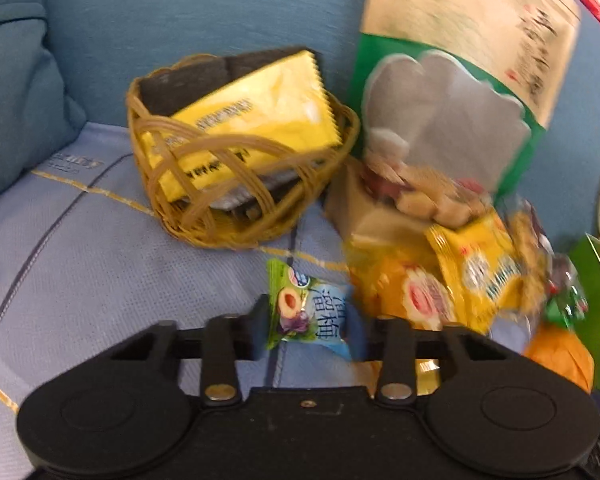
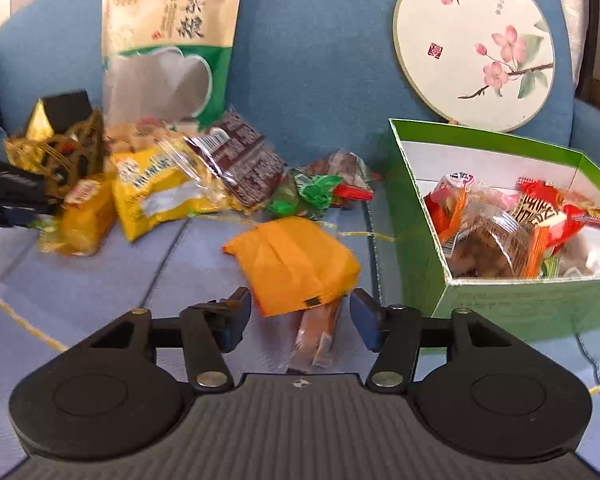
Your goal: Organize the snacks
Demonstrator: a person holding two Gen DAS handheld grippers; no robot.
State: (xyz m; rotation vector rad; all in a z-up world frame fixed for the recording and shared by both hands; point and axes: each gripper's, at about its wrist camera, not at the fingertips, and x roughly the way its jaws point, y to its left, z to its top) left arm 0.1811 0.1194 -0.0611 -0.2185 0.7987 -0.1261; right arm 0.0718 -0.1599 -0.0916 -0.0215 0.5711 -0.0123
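My left gripper [image 1: 310,332] is shut on a small green-and-blue wrapped candy [image 1: 300,304], held just above the blue sofa seat. Behind it stands a wicker basket [image 1: 220,152] with a yellow packet [image 1: 260,120] and a dark pack inside. In the right wrist view, my right gripper [image 2: 300,320] is open. The corner of an orange packet [image 2: 296,260] and a clear-wrapped brown snack [image 2: 314,340] lie between its fingers, and neither pad presses on them. A green box [image 2: 520,304] holding several wrapped snacks stands to the right.
A tall beige-and-green bag [image 2: 168,40] leans on the sofa back, with a heap of loose snacks below it: yellow packets [image 2: 156,188], a brown wrapper [image 2: 240,160], a green candy [image 2: 304,196]. A round painted fan [image 2: 476,44] leans behind the box. A blue cushion [image 1: 16,92] lies at left.
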